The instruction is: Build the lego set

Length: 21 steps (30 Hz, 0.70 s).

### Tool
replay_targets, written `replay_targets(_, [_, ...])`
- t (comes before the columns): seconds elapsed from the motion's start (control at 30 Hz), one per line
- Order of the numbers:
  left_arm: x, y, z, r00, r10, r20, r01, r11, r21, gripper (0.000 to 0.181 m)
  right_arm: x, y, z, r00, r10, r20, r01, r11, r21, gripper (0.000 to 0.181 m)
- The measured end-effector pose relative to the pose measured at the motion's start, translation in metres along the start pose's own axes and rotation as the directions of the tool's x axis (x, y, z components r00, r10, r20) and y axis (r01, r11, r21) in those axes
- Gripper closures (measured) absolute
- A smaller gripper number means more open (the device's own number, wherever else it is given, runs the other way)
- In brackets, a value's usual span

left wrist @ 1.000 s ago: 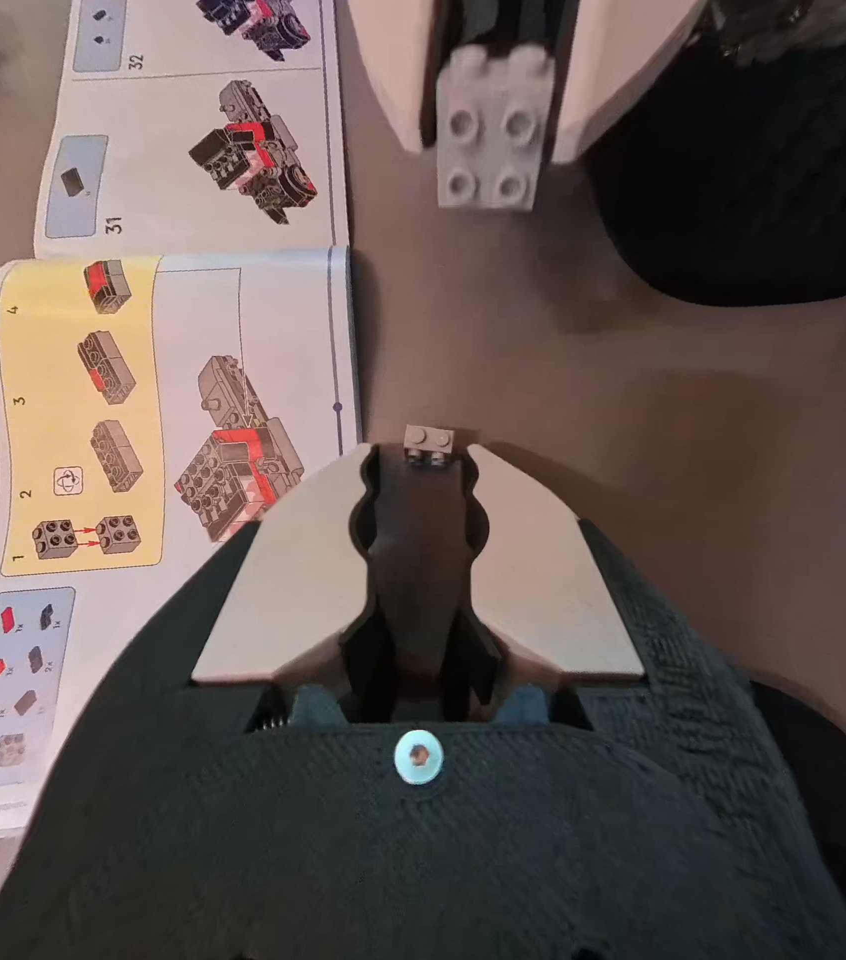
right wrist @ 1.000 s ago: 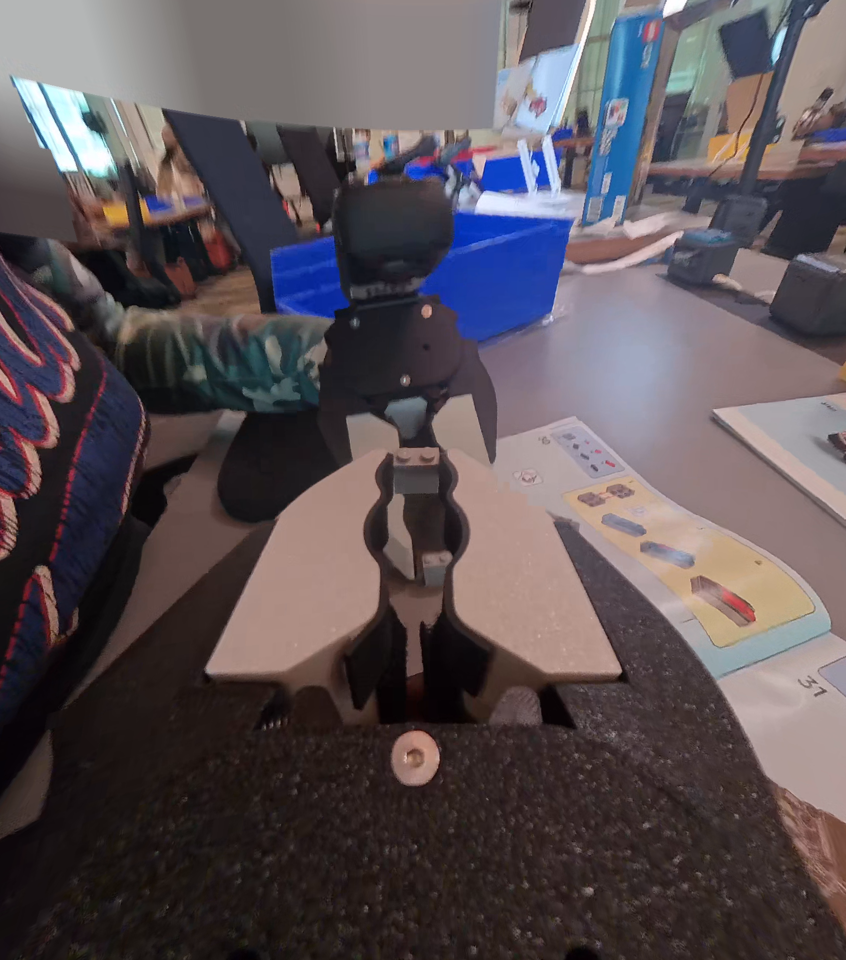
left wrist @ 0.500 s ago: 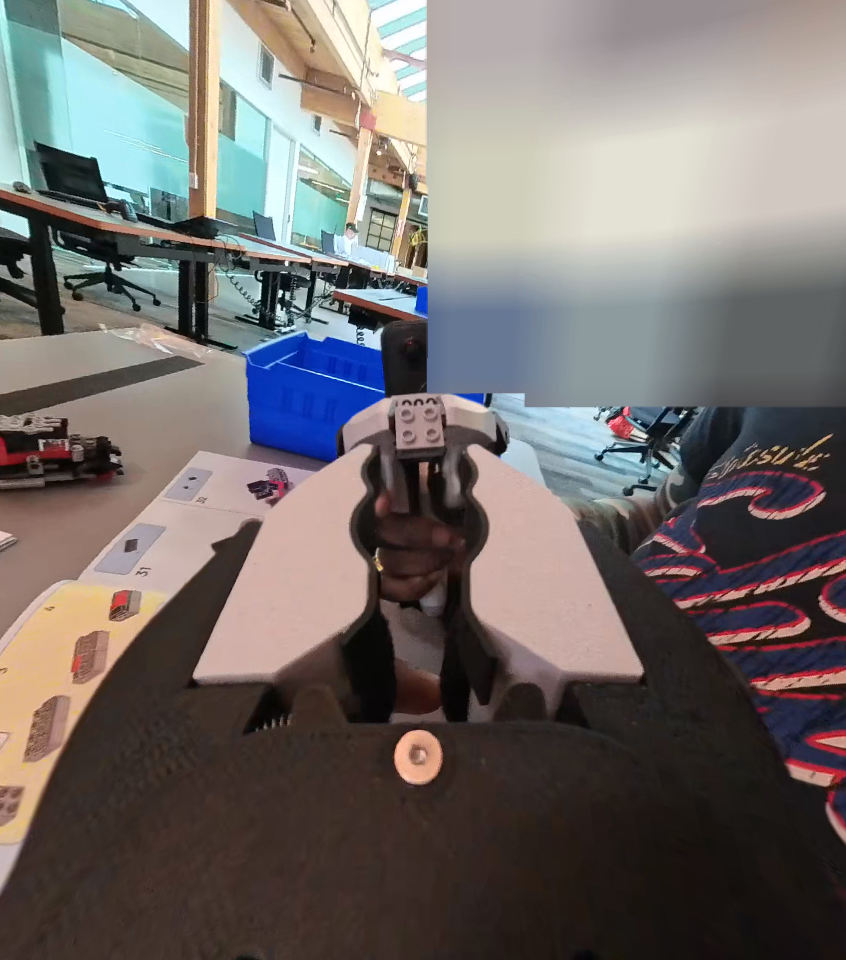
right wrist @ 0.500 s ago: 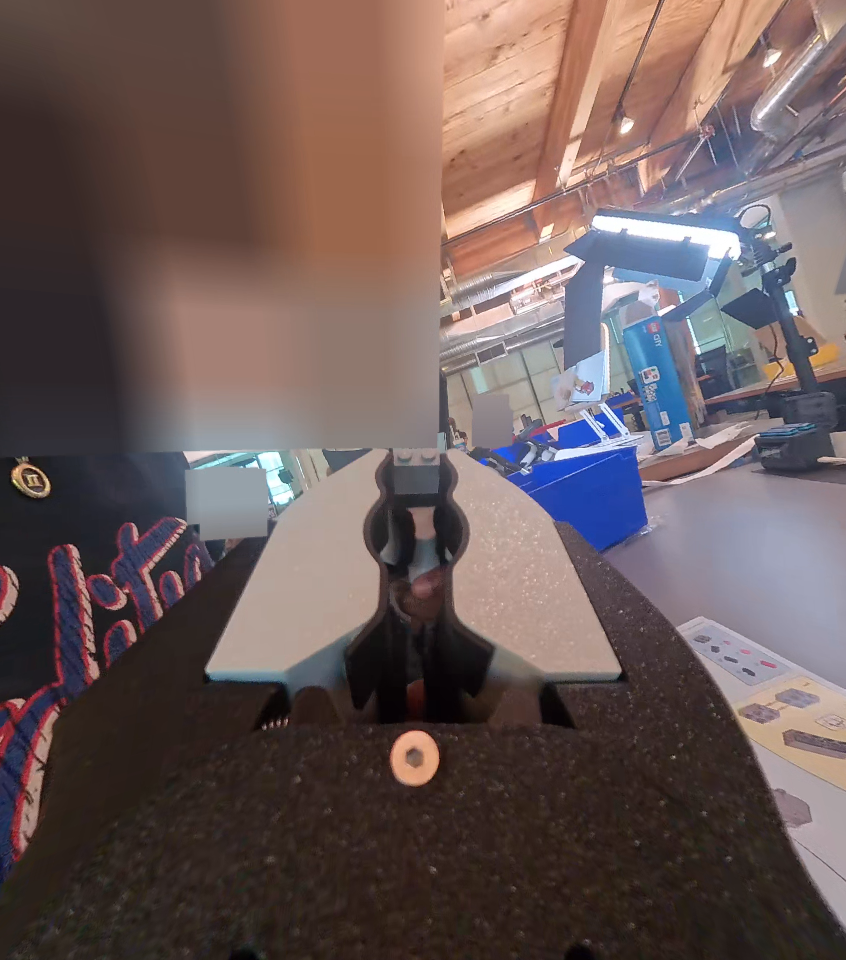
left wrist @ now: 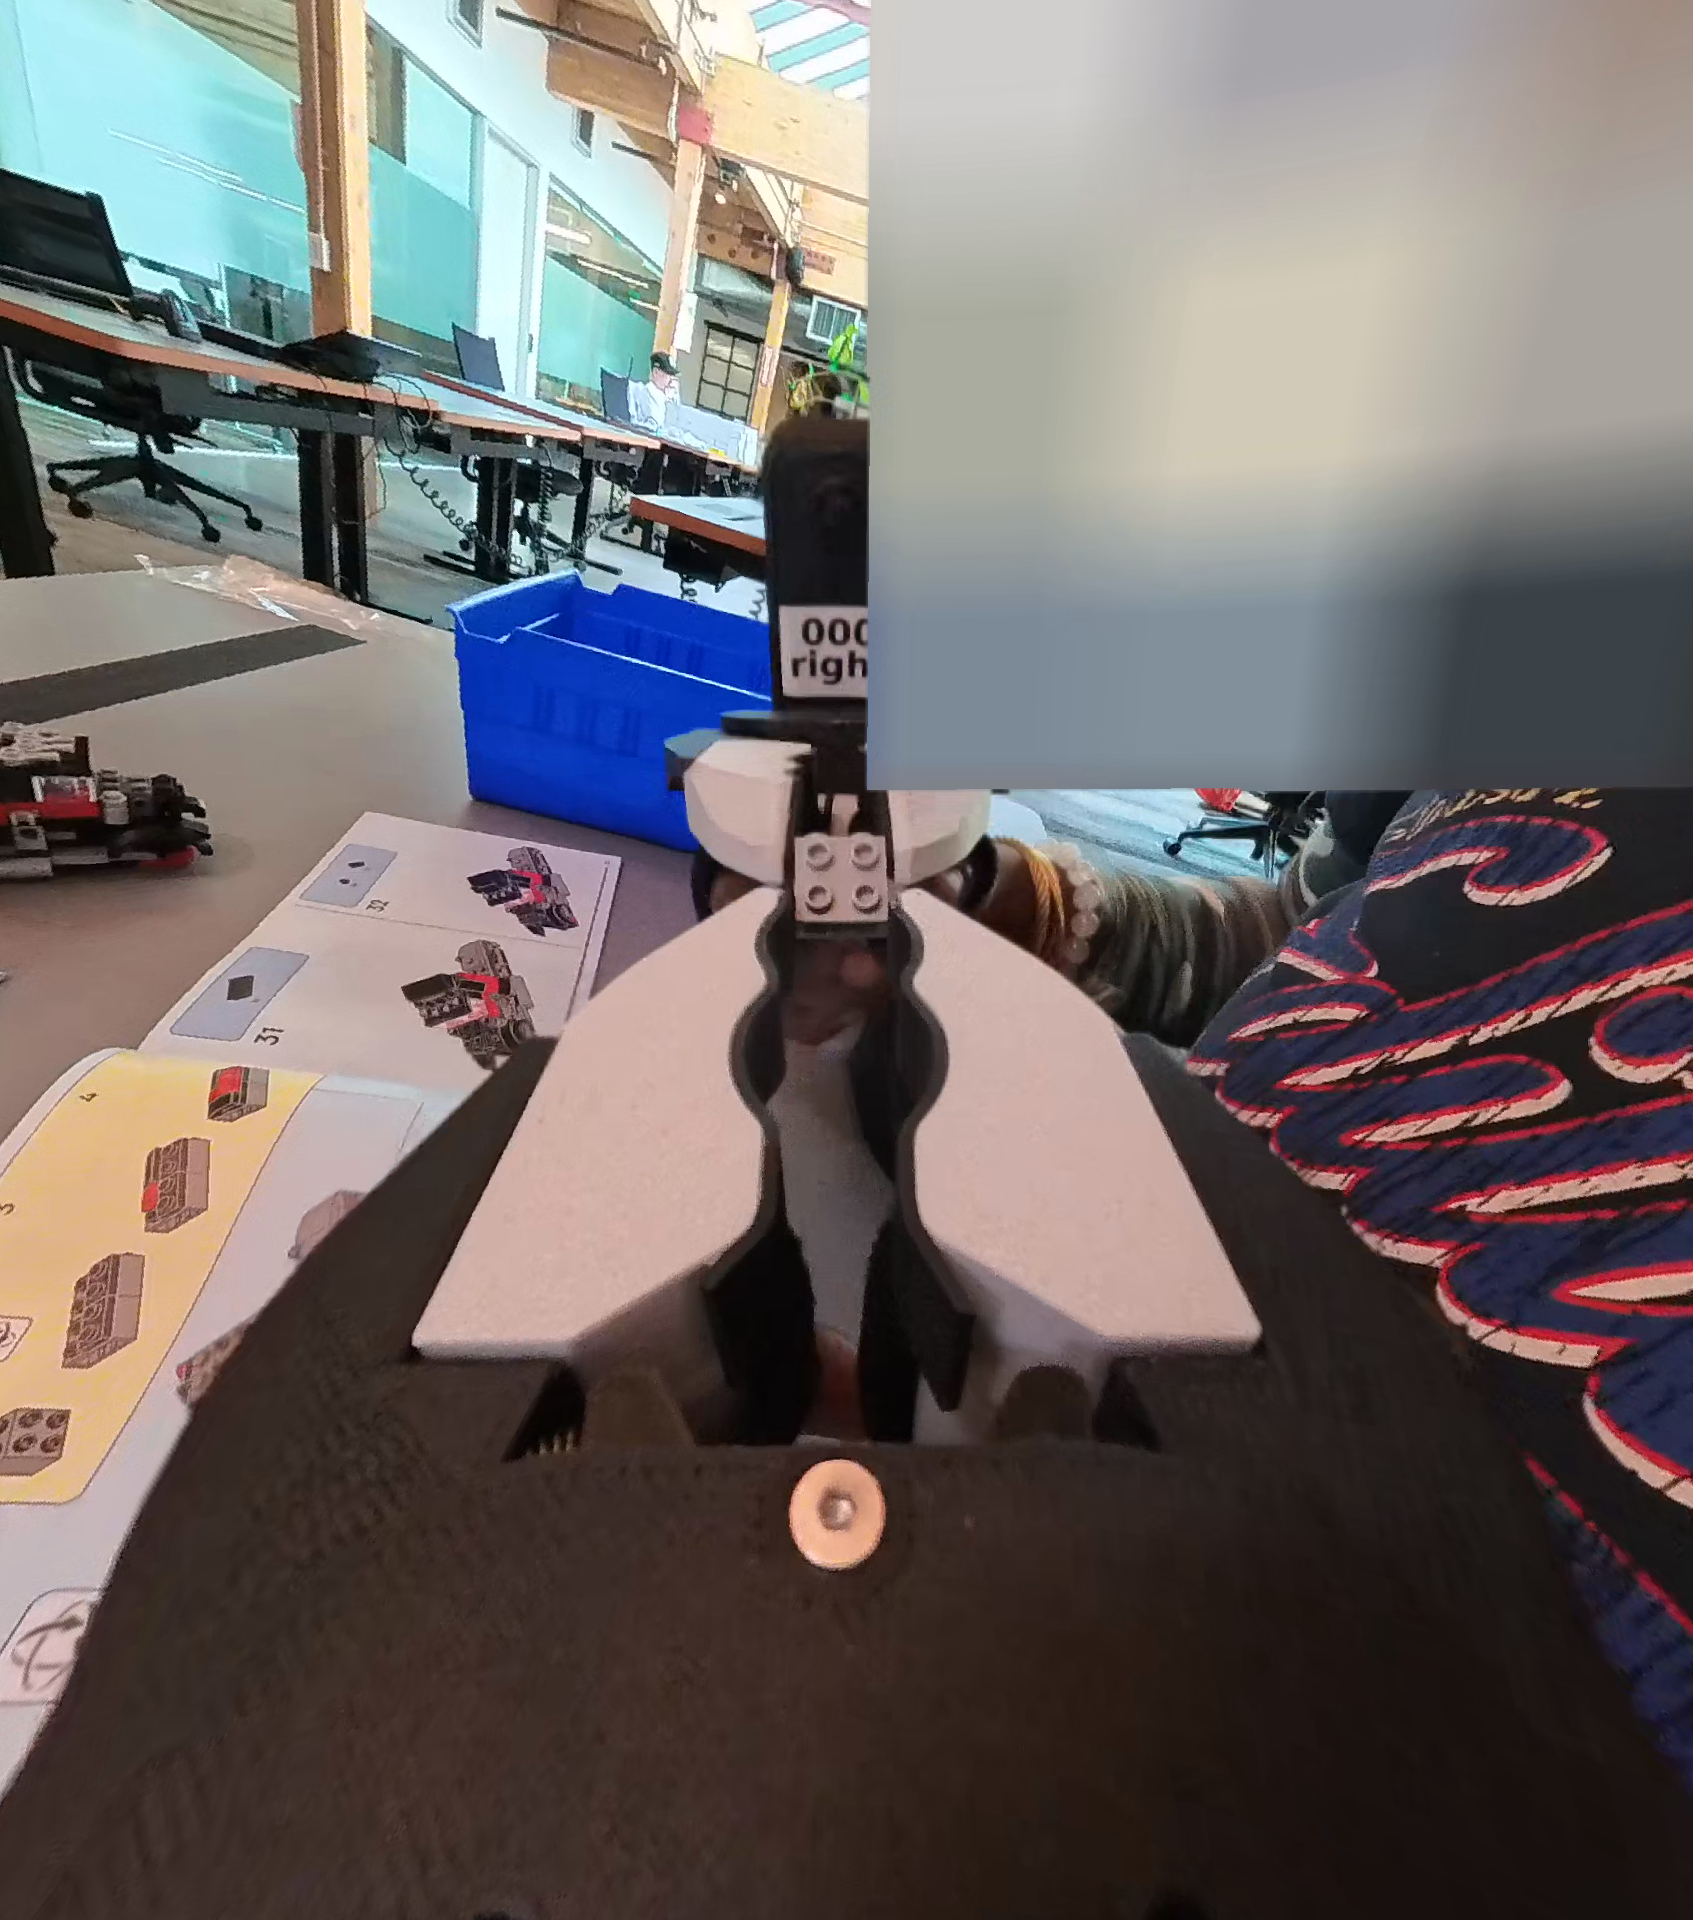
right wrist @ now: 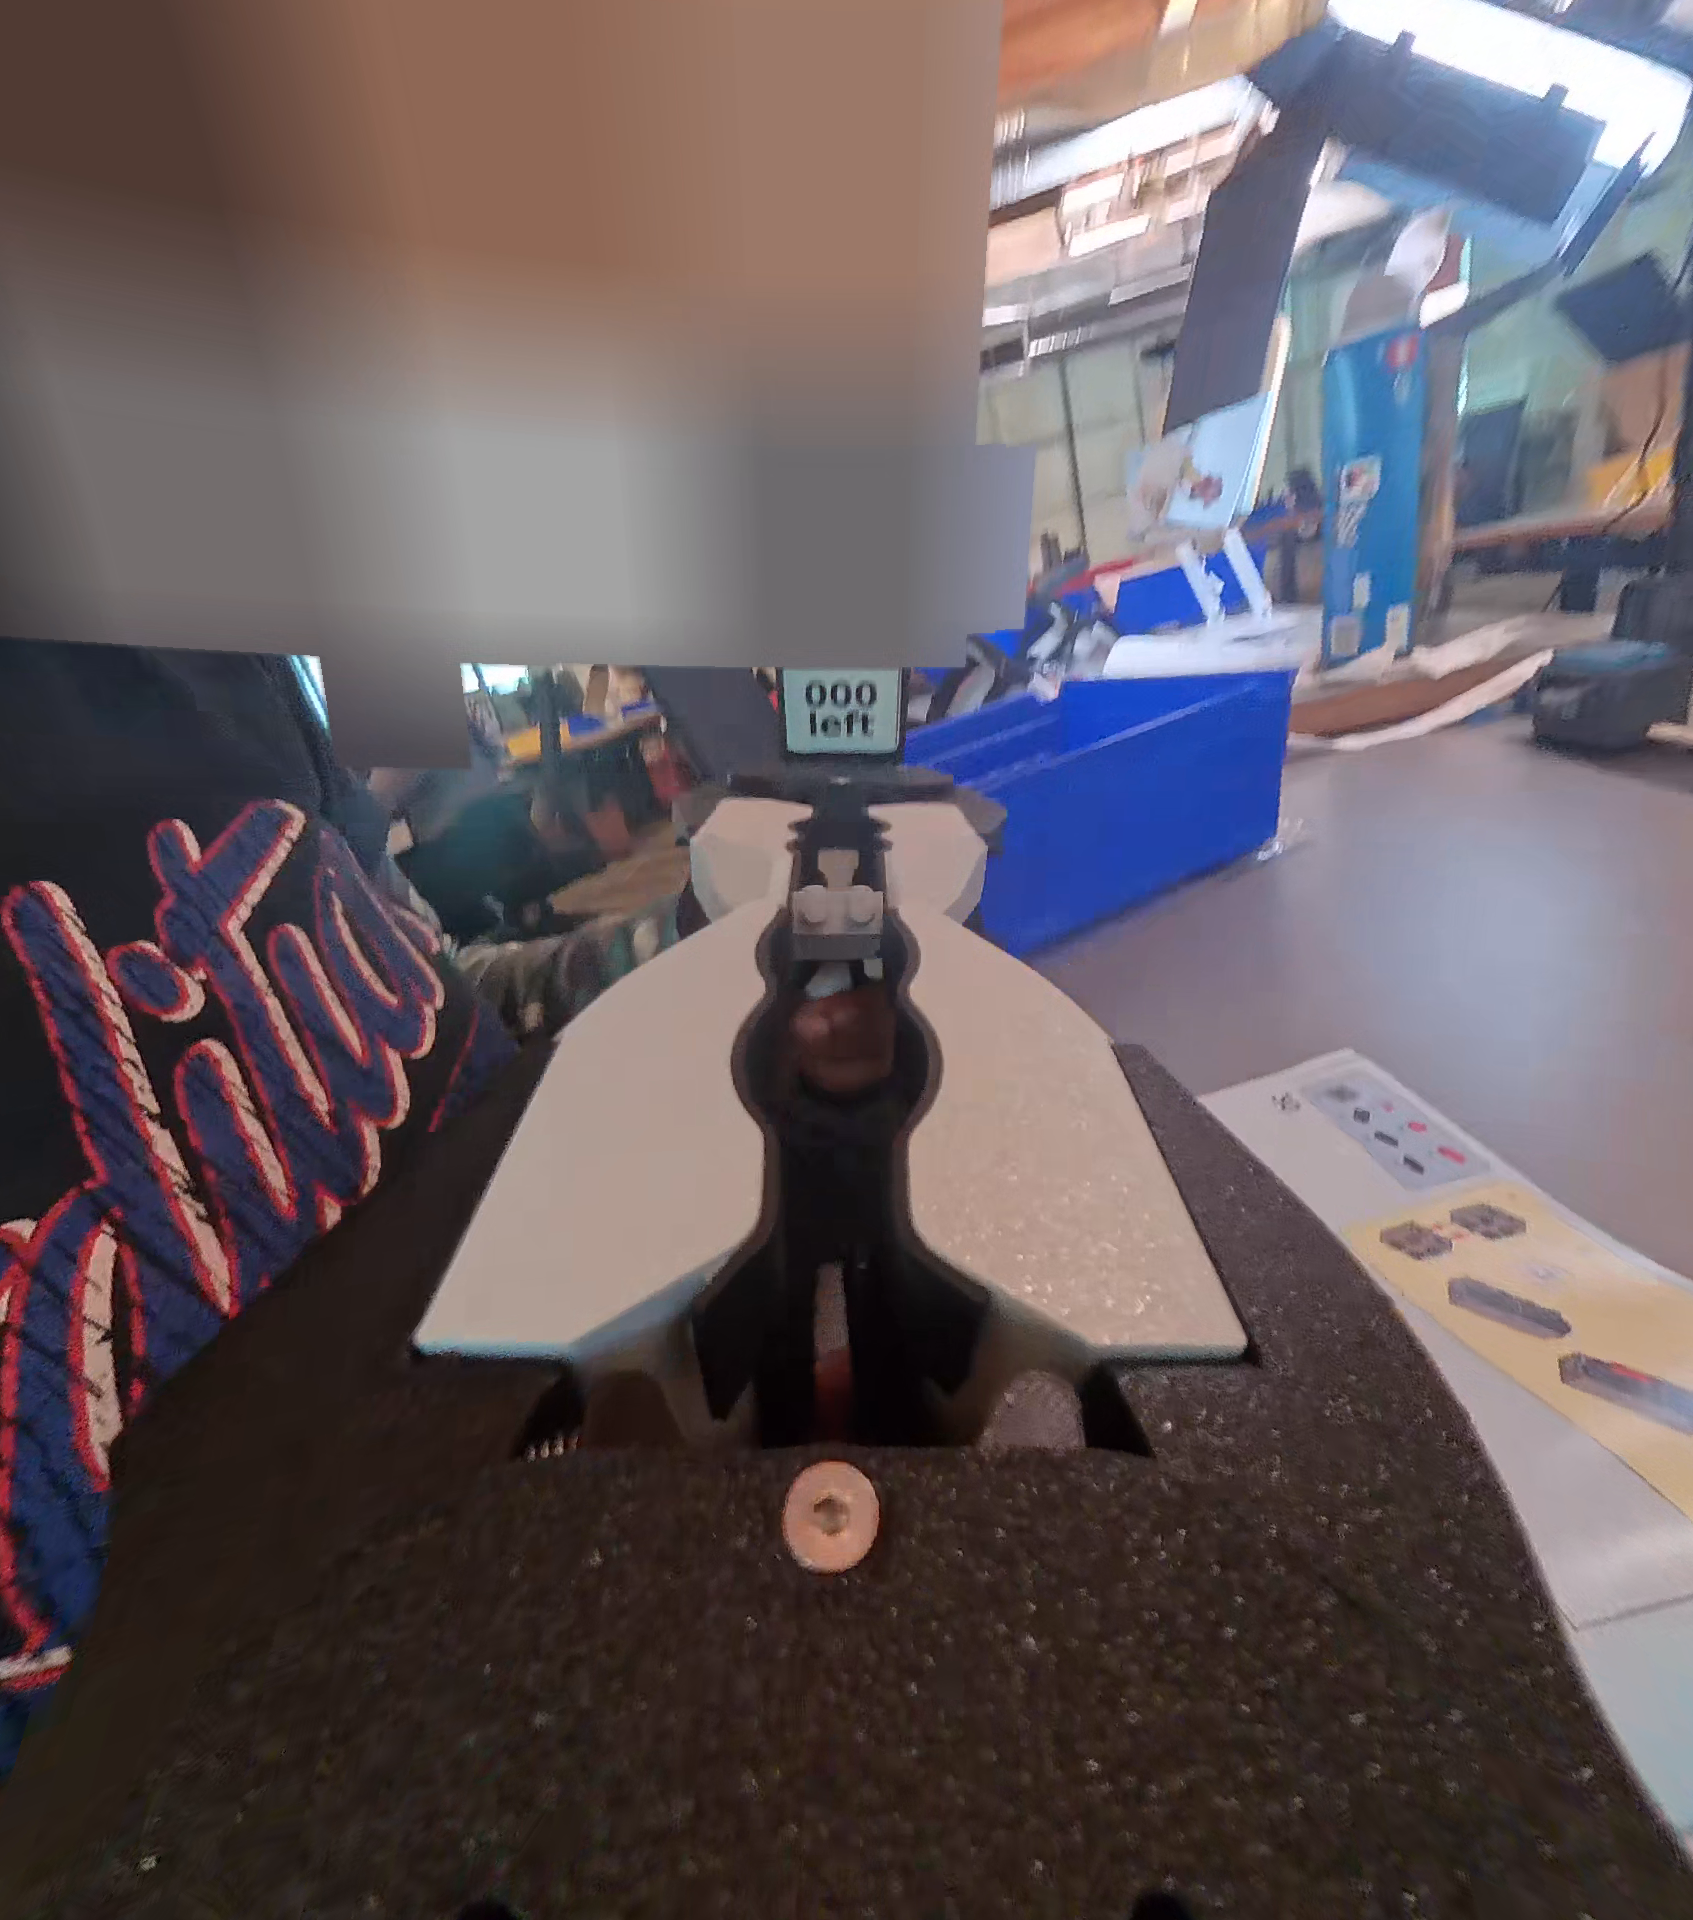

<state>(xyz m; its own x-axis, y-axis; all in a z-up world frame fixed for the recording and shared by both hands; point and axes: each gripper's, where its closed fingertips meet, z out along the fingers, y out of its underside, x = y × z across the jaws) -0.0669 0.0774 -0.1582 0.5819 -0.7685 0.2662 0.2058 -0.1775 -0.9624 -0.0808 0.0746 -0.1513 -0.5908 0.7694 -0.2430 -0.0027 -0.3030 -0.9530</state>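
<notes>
My two grippers meet tip to tip above the table, in front of a person's torso. My right gripper (right wrist: pixel 837 935) is shut on a grey 2x2 brick (right wrist: pixel 837 920). In the left wrist view that brick (left wrist: pixel 840 878) shows its four studs between the right gripper's white fingers (left wrist: pixel 738 831). My left gripper (left wrist: pixel 840 920) is shut on a small grey piece, mostly hidden under the brick. A pale bit of it (right wrist: pixel 826 979) shows in the right wrist view. I cannot tell whether the two pieces are joined.
An open instruction booklet (left wrist: pixel 426 935) lies on the grey table, also in the right wrist view (right wrist: pixel 1548 1299). A partly built red and black model (left wrist: pixel 42 800) stands far left. A blue bin (left wrist: pixel 593 707) stands behind. The person's dark patterned shirt (left wrist: pixel 1496 1091) fills the right.
Both grippers have risen from the table and tilted up to level. Their tips, apart a second ago, have come together, so the small piece now sits against the 2x2 brick.
</notes>
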Motion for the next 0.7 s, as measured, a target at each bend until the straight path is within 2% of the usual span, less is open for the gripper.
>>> replay_targets(0.17, [-0.001, 0.009, -0.003, 1.000, 0.006, -0.012, -0.006, 0.999, -0.054, 0.165, 0.002, 0.010, 0.000, 0.998, -0.061, -0.001, 0.060, 0.989, -0.133, 0.165])
replay_targets(0.43, [-0.010, 0.019, -0.007, 1.000, -0.002, 0.004, 0.002, 0.994, -0.114, 0.165, 0.009, 0.022, 0.001, 0.997, -0.065, -0.037, 0.055, 0.972, -0.227, 0.165])
replay_targets(0.5, [-0.019, 0.029, -0.012, 0.998, 0.034, 0.059, -0.022, 0.981, -0.193, 0.161, 0.018, 0.027, -0.002, 0.993, -0.079, -0.084, 0.053, 0.962, -0.269, 0.165])
replay_targets(0.57, [-0.034, 0.041, -0.023, 0.983, 0.113, 0.141, -0.066, 0.951, -0.303, 0.149, 0.029, 0.034, -0.009, 0.984, -0.103, -0.143, 0.049, 0.940, -0.338, 0.165])
replay_targets(0.7, [-0.047, 0.060, -0.044, 0.968, 0.174, 0.178, -0.080, 0.894, -0.440, 0.136, 0.042, 0.057, -0.020, 0.961, -0.194, -0.199, 0.058, 0.841, -0.538, 0.165])
